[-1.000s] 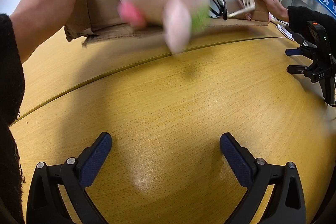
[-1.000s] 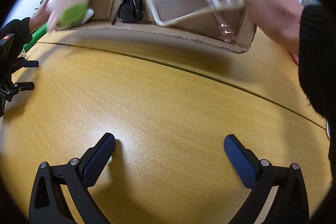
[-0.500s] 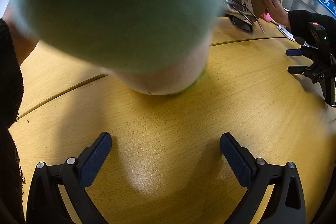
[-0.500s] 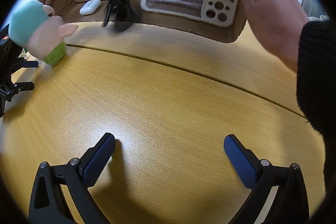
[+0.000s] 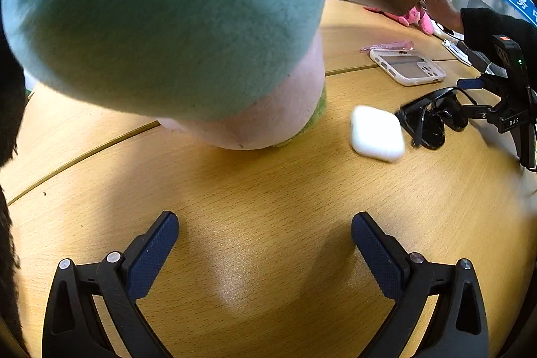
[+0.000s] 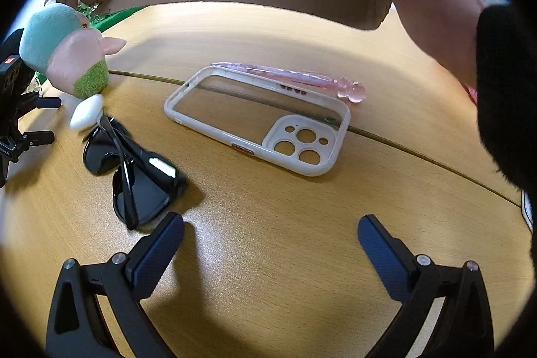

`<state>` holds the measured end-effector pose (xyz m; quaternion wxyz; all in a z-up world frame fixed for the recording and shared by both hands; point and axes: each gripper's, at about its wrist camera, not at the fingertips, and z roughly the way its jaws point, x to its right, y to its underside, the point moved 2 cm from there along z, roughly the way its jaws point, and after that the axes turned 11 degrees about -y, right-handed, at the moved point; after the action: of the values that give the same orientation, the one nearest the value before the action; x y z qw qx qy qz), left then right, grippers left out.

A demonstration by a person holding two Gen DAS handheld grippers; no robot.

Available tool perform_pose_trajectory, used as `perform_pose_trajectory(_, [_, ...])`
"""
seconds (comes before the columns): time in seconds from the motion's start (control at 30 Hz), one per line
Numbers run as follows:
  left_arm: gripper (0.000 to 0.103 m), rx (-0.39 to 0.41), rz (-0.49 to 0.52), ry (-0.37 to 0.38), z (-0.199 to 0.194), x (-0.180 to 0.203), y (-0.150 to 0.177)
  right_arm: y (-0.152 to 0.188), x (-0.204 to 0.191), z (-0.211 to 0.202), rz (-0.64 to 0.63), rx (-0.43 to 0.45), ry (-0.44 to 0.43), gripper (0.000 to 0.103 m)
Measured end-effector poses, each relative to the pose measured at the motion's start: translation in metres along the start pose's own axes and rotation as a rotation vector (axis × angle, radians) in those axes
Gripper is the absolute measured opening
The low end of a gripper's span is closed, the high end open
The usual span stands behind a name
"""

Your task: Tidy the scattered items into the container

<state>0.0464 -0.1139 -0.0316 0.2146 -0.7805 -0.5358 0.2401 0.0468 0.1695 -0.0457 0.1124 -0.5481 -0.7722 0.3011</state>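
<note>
Here, plush toy (image 5: 167, 22) fills left view, phone case (image 6: 258, 119) clearest from right

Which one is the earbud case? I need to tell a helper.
On the wooden table, find the teal-capped plush toy at left. Beside its green base, next to the black sunglasses, is the small white rounded earbud case: the only plain white, pebble-shaped item.

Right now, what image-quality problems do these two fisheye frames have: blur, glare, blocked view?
Left wrist: plush toy fills the upper frame, soft; earbud case motion-smeared. Right wrist: mostly sharp, glare patch on the table, sunglasses reflecting a highlight, earbud case blurred.
</note>
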Motion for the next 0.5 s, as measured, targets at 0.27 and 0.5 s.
perform_pose_trajectory(0.27, [0.103,0.000,0.000,0.000,-0.0029,-0.0012,-0.0019,-0.0009,0.0012,-0.0001,0.000,0.000,0.000,0.103])
perform_pose_trajectory(0.5, [0.103,0.000,0.000,0.000,-0.0036,-0.0009,-0.0023,-0.0009,0.0002,-0.0010,0.001,0.001,0.000,0.103])
